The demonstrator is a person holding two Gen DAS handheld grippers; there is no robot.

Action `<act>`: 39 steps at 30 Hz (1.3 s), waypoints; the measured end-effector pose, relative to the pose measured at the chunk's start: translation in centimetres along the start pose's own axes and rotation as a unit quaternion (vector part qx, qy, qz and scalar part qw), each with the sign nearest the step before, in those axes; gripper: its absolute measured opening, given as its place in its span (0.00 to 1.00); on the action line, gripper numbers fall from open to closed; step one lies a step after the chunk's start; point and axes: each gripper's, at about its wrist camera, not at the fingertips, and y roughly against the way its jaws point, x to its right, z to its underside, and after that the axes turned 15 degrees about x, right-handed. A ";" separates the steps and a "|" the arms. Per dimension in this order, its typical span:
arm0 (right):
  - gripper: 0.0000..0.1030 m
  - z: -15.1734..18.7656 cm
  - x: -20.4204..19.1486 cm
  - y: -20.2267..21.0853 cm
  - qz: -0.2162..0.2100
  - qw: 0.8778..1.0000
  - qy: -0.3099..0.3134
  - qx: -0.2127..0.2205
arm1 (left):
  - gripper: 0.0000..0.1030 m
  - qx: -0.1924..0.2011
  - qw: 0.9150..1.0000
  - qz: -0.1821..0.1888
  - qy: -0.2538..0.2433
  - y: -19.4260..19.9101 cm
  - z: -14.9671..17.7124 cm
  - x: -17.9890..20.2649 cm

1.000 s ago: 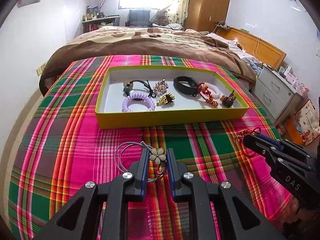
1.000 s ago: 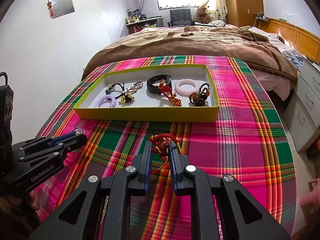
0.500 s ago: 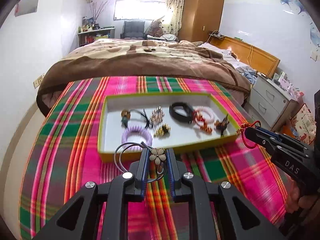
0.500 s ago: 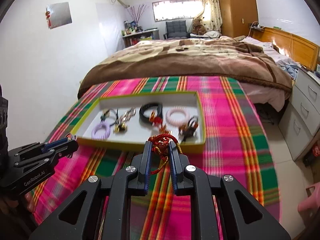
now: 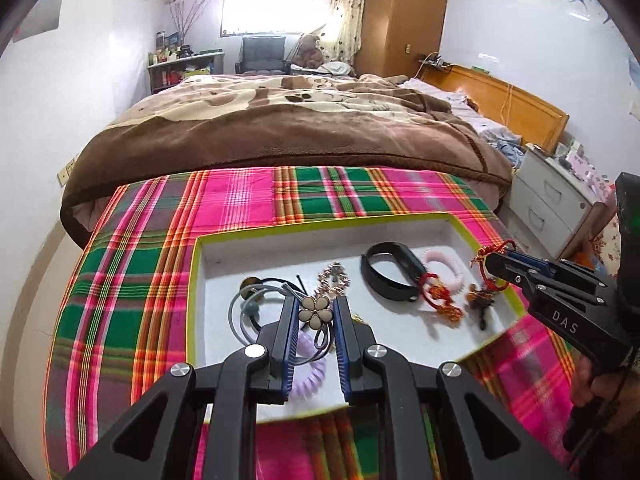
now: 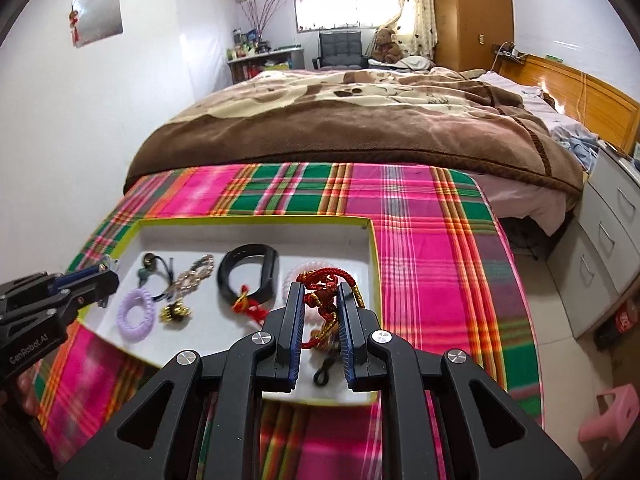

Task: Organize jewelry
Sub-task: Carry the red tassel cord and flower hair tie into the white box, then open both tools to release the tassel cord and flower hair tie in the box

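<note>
My left gripper (image 5: 315, 314) is shut on a grey hair tie with a beige flower (image 5: 316, 311) and holds it above the left part of the yellow-rimmed white tray (image 5: 212, 280). My right gripper (image 6: 320, 300) is shut on a red knotted cord bracelet (image 6: 324, 292) and holds it above the tray's right part (image 6: 370, 240). In the tray lie a black band (image 5: 390, 276), a pink coil tie (image 5: 444, 266), a purple coil tie (image 6: 136, 312), a red cord charm (image 6: 250, 306) and several other small pieces. The right gripper shows in the left wrist view (image 5: 490, 258).
The tray sits on a pink and green plaid cloth (image 5: 312, 196) over a table. A bed with a brown blanket (image 5: 280, 128) stands just behind. A white drawer unit (image 5: 552, 208) is to the right, a white wall to the left.
Both grippers have risen from the cloth and moved forward with their pieces. They now hang over the tray instead of in front of it.
</note>
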 end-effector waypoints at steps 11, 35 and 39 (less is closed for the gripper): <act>0.17 1.3 0.0 -3.1 0.010 0.999 0.018 -0.040 | 0.17 -0.037 0.999 -0.003 0.017 -3.3 1.7 -1.0; 0.46 0.8 -1.5 0.5 -0.006 1.000 0.008 0.002 | 0.29 -0.019 0.999 -0.029 0.010 -0.1 1.6 0.4; 0.46 0.8 -2.3 2.7 -0.007 1.000 0.004 0.020 | 0.29 0.005 0.999 -0.040 0.004 2.3 1.7 1.4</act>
